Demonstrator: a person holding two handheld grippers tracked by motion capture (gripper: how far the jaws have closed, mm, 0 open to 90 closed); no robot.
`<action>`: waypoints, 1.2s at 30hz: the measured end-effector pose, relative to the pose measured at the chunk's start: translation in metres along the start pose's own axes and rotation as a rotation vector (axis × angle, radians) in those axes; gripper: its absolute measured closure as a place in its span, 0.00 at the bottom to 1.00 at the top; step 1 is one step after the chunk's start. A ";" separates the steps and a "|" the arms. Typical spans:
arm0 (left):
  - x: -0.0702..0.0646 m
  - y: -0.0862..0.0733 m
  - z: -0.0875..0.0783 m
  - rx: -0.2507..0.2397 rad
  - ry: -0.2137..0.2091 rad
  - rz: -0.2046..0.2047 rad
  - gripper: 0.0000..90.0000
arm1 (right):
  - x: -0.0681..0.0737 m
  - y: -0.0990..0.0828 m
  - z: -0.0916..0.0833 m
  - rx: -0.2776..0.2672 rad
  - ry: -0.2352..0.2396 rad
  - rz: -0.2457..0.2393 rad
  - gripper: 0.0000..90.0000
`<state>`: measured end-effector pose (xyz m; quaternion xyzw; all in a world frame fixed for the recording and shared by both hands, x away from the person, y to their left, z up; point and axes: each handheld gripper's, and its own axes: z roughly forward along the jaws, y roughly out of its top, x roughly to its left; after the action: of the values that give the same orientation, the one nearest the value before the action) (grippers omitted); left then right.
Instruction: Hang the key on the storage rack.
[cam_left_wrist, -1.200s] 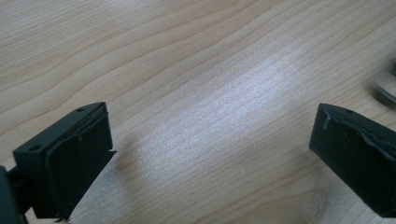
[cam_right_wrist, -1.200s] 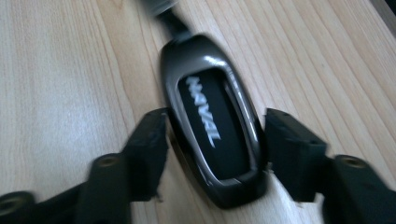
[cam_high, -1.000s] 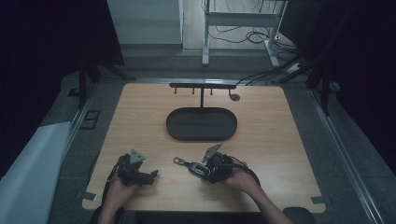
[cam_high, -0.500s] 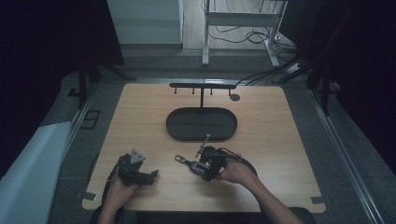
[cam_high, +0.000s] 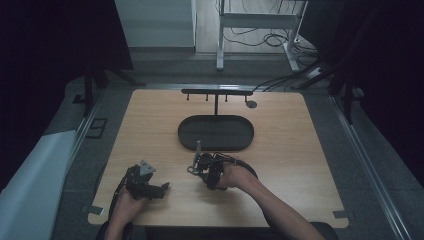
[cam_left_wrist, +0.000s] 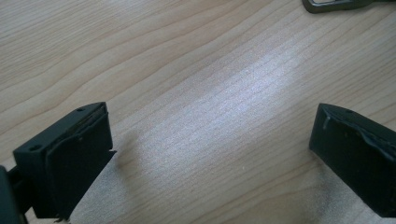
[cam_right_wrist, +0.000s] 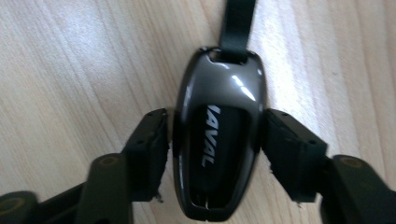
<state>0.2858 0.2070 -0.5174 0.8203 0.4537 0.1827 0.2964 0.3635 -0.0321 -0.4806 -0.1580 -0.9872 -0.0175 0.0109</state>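
A grey car key fob (cam_right_wrist: 218, 140) is sitting clamped in the right hand-held gripper (cam_right_wrist: 215, 135), whose jaws have just been closing on it, near the desk's (cam_high: 300, 150) front edge; the left hand-held gripper (cam_left_wrist: 210, 154) is resting agape near the front-left corner.

One wooden table (cam_high: 300, 150), bearing: one black oval tray (cam_high: 216, 134); behind the tray, one peg rack (cam_high: 217, 93); before the tray, one key fob (cam_right_wrist: 218, 135); two grippers, left (cam_high: 150, 186), right (cam_high: 199, 167).
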 end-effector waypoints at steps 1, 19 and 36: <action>0.000 0.000 0.000 0.000 0.001 0.001 0.00 | 0.001 0.001 0.001 0.005 -0.008 -0.004 0.49; 0.000 0.000 0.001 0.007 0.005 0.004 0.00 | 0.003 0.005 -0.005 0.015 -0.040 -0.020 0.54; 0.000 0.000 0.002 0.004 0.014 -0.003 0.00 | -0.011 -0.004 -0.049 -0.038 0.042 0.009 0.54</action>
<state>0.2868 0.2064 -0.5184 0.8189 0.4573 0.1874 0.2919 0.3736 -0.0416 -0.4325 -0.1620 -0.9856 -0.0395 0.0286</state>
